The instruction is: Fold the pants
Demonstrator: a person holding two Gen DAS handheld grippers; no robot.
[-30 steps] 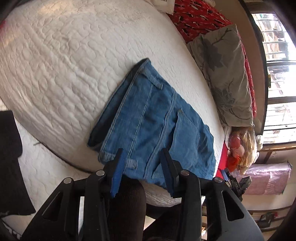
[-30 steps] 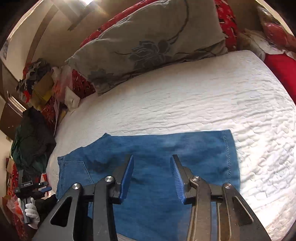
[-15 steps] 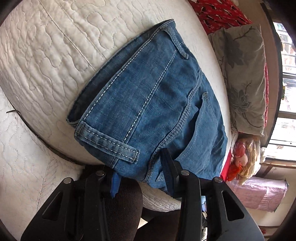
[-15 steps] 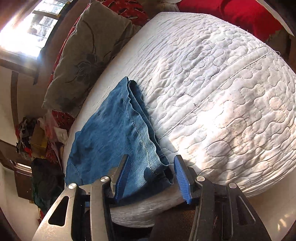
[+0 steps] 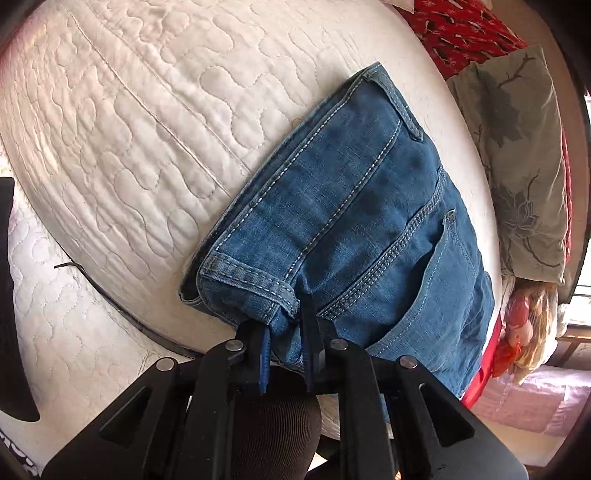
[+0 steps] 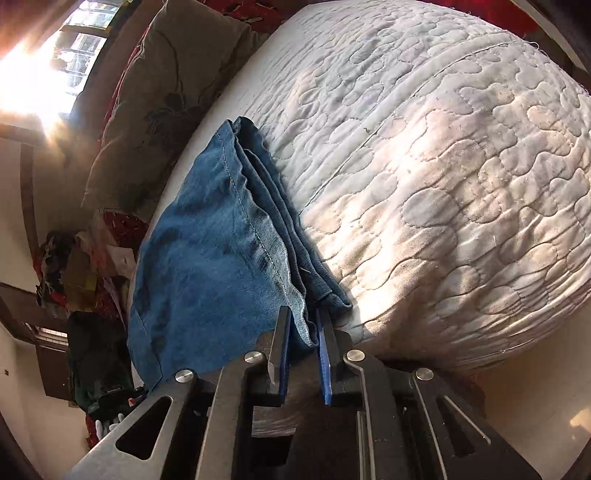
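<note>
White quilted bedding (image 5: 122, 122) is carrying the jeans (image 5: 369, 229) along its near edge. You are pinching the waistband corner in your left gripper (image 5: 286, 354) and the hem corner in your right gripper (image 6: 303, 354), probably so both ends lift together for folding.

A lived-in home bedroom. Shown by a white quilted mattress (image 5: 155, 122) filling most of both views, a grey floral pillow (image 5: 517, 158) and red patterned bedding (image 5: 469, 29) at the far side, a sunlit barred window (image 6: 74, 48) far left, heaped clothes (image 6: 70, 273) beside the bed.
</note>
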